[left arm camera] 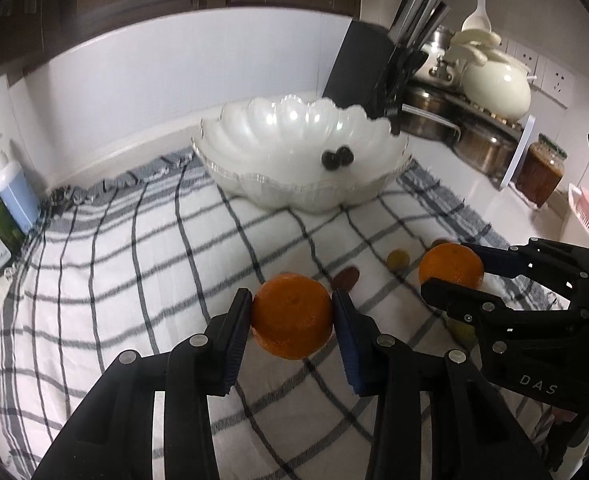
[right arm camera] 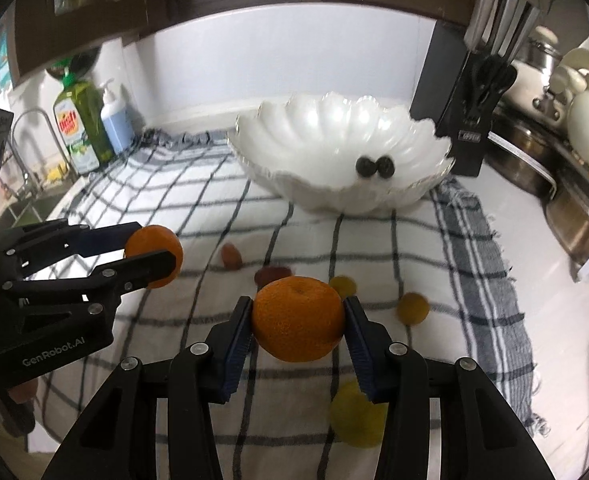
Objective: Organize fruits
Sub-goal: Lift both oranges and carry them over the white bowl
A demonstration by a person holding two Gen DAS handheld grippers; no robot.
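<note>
My left gripper (left arm camera: 291, 314) is shut on an orange (left arm camera: 291, 322) and holds it above the checked cloth (left arm camera: 134, 280). My right gripper (right arm camera: 297, 320) is shut on a second orange (right arm camera: 297, 318), also above the cloth. Each shows in the other's view: the right gripper (left arm camera: 452, 268) with its orange (left arm camera: 450, 266), the left gripper (right arm camera: 150, 248) with its orange (right arm camera: 154, 254). A white scalloped bowl (left arm camera: 254, 148) stands at the back of the cloth with two dark grapes (left arm camera: 336, 159) inside; the bowl (right arm camera: 294, 168) and its grapes (right arm camera: 374, 167) also show in the right wrist view.
Small fruits lie on the cloth: reddish ones (right arm camera: 230, 257) (right arm camera: 270, 274), yellow-green ones (right arm camera: 413, 307) (right arm camera: 342, 286), and a bigger yellow fruit (right arm camera: 356, 420) under my right gripper. A knife block (right arm camera: 466, 120), pots (right arm camera: 574, 216) and a jar (left arm camera: 540, 172) stand right. Bottles (right arm camera: 82, 128) and sink are left.
</note>
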